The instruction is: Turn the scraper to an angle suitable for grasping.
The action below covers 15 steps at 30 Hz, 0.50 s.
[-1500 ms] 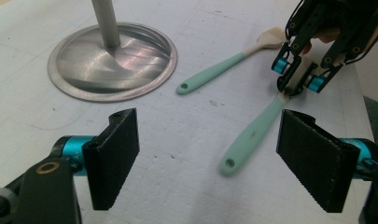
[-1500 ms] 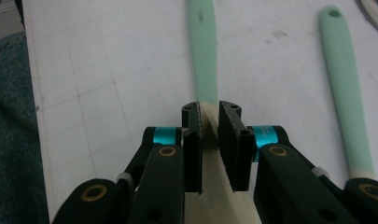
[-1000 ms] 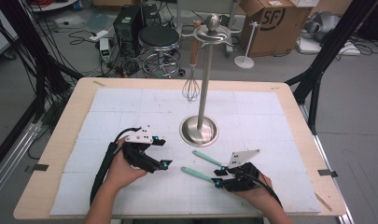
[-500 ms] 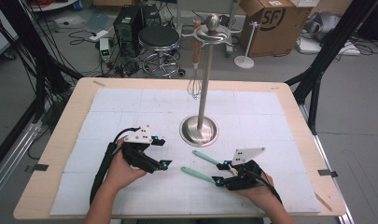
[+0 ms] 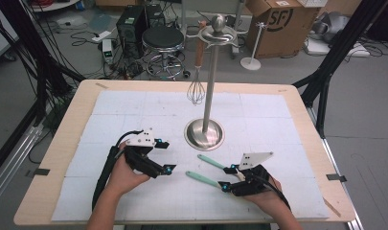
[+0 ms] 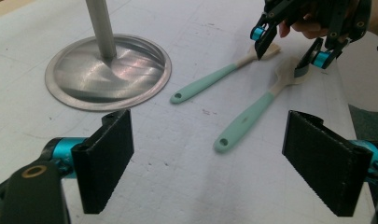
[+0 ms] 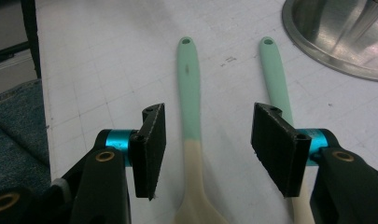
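Two utensils with mint-green handles and cream heads lie side by side on the white mat (image 5: 134, 110). My right gripper (image 5: 228, 177) (image 7: 205, 144) is open and has just been opening. The nearer utensil (image 5: 201, 178) (image 7: 190, 93) lies between its pads (image 7: 149, 144), untouched. The farther utensil (image 5: 211, 161) (image 7: 275, 79) runs under its right-hand jaw. My left gripper (image 5: 166, 156) (image 6: 207, 163) rests on the mat. It is open and empty, its jaws just widened, and it faces both utensils (image 6: 247, 119) (image 6: 210, 81) and the right gripper (image 6: 289, 49).
A steel stand on a round base (image 5: 204, 134) (image 6: 107, 70) (image 7: 336, 42) rises just beyond the utensils. A whisk (image 5: 196, 88) with a wooden handle hangs from its top. The table's front edge lies close behind both hands. A stool and boxes stand on the floor beyond.
The right gripper's jaws have spread apart around the nearer utensil. Both hands have kept their place.
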Available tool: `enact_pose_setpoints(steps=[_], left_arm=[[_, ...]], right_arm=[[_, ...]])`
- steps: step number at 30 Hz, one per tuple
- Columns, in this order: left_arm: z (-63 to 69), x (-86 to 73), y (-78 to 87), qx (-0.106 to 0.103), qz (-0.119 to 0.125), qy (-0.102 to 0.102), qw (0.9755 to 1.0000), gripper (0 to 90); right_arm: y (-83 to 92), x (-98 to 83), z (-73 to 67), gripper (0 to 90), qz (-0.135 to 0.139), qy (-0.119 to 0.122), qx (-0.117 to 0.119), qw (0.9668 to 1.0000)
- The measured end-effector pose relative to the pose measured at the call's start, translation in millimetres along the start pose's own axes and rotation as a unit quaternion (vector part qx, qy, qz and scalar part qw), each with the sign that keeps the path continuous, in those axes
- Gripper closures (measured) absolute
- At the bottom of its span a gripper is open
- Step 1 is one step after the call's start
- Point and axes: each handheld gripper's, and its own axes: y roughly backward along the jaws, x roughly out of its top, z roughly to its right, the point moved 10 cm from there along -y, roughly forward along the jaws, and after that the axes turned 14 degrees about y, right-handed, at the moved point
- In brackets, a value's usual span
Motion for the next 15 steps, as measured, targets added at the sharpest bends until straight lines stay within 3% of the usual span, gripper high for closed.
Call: enact_pose_setpoints(steps=[7, 15], left_arm=[[4.2, 2.4, 2.0, -0.017, 0.006, -0.003, 0.9998, 10.5], [2.6, 2.2, 0.7, -0.012, 0.005, -0.001, 0.9999, 6.9]], right_arm=[[4.2, 1.7, 0.4, 43.7, 0.011, -0.002, 0.001, 0.9999], [4.5, 0.8, -1.5, 40.5, 0.011, -0.002, 0.004, 0.9999]])
